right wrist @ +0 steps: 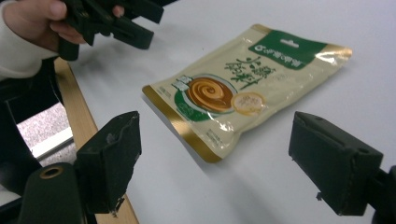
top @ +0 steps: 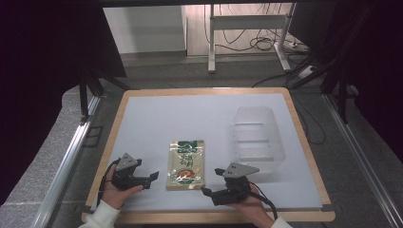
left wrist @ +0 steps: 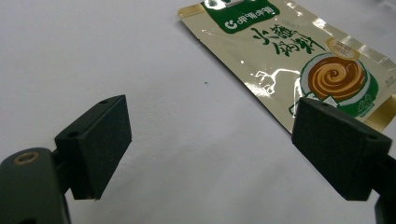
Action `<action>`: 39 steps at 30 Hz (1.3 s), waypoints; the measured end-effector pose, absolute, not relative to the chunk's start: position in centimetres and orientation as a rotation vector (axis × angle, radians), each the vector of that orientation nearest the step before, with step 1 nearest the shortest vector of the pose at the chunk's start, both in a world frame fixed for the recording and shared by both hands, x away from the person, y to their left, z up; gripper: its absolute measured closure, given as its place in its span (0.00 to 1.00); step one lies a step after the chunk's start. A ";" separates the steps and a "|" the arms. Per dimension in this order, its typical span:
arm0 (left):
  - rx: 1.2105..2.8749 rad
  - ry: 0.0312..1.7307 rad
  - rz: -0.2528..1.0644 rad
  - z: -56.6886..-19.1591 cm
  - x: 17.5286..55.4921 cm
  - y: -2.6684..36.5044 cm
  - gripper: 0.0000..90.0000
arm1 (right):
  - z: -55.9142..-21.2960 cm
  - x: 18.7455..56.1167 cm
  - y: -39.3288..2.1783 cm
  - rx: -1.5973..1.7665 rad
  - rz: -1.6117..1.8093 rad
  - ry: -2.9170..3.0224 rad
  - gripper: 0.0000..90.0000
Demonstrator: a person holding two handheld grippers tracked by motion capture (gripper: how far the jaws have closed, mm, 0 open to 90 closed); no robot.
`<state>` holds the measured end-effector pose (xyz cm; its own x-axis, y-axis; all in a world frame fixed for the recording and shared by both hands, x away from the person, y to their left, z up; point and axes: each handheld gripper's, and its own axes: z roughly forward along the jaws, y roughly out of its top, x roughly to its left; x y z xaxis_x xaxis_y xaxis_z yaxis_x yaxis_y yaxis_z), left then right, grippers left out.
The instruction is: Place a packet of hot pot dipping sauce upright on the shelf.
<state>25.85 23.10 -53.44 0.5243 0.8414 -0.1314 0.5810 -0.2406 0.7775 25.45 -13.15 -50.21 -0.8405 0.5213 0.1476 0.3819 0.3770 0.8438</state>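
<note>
A: Where does the sauce pouch (top: 186,164) lie?

B: Flat on the white desk (top: 157,118), near the person's edge, between the two tools. Its green header end points away from the person and its gold-edged bottom seam toward them. A clear plastic bin (top: 257,137) stands apart from it, farther right and back.

A: And the tools themselves?

B: The left hand-held gripper (top: 151,178) sits just beside the pouch's left edge with its jaws spread wide and nothing between them; in the left gripper view the pouch (left wrist: 299,65) lies ahead and to the right of the gap. The right hand-held gripper (top: 213,181) is near the pouch's lower right corner, jaws likewise wide and empty, and the right gripper view looks across the pouch (right wrist: 233,88) toward the other tool.

A: How would that pouch handle?

B: I'd judge it light and floppy: a thin, glossy foil sachet that will sag when lifted by one end. The film looks slick, and because it lies flat, a jaw has little to get under.

A: So where to grip?

B: Probably at a sealed edge or corner, where the seam is stiffer. Pinching the soft middle risks squeezing the contents.
</note>
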 end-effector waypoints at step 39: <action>1.947 1.201 0.428 -53.6 26.1 23.2 0.14 | -45.9 26.3 -12.5 0.631 1.346 2.544 0.18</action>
